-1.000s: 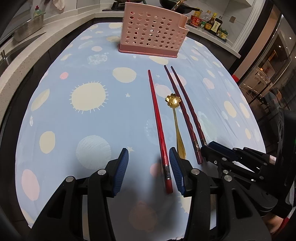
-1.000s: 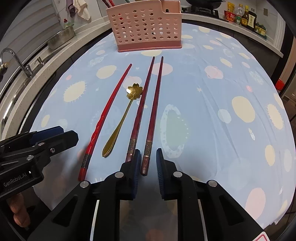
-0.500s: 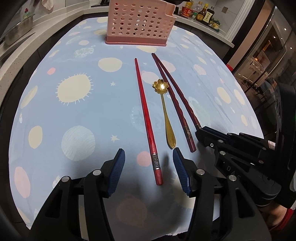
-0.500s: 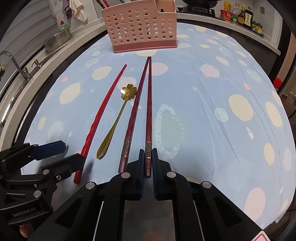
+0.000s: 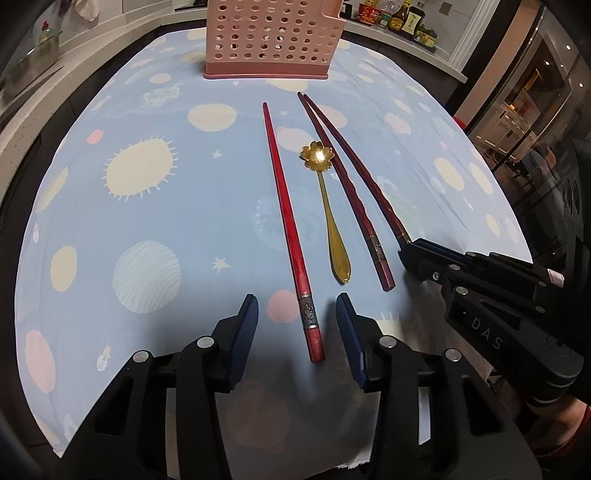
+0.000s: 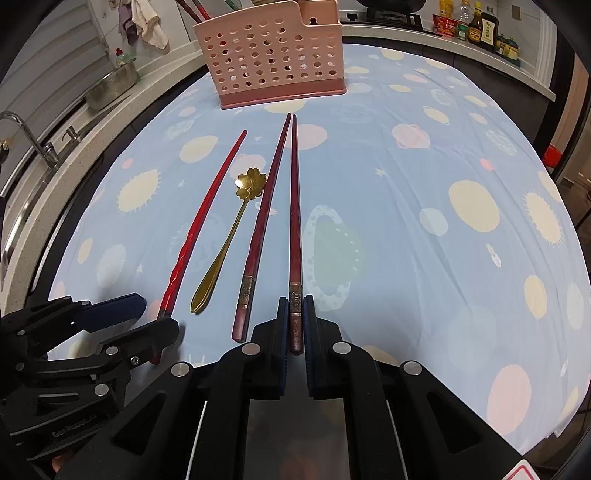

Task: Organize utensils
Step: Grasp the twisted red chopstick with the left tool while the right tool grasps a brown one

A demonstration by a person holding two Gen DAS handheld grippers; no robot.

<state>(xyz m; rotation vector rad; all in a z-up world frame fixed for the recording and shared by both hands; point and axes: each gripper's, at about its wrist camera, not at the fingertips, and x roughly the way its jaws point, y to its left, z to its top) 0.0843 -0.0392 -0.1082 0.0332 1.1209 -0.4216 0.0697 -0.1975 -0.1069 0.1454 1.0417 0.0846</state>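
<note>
A bright red chopstick (image 5: 286, 218), a gold flower-bowl spoon (image 5: 328, 214) and two dark red chopsticks lie side by side on the blue patterned cloth (image 5: 129, 229). My left gripper (image 5: 295, 310) is open, its fingers on either side of the bright red chopstick's handle end. My right gripper (image 6: 295, 306) is shut on the handle end of the right dark red chopstick (image 6: 294, 206). The other dark red chopstick (image 6: 262, 225) lies free just left of it. A pink perforated utensil holder (image 6: 275, 55) stands at the far side, with some chopsticks in it.
A sink with tap (image 6: 33, 144) and a metal bowl (image 6: 110, 86) line the left counter. Sauce bottles (image 6: 476, 26) stand on the back right counter. The cloth's front edge lies just under both grippers.
My right gripper closed onto the right dark red chopstick's end. My left gripper shifted so the bright red chopstick's end sits between its open fingers.
</note>
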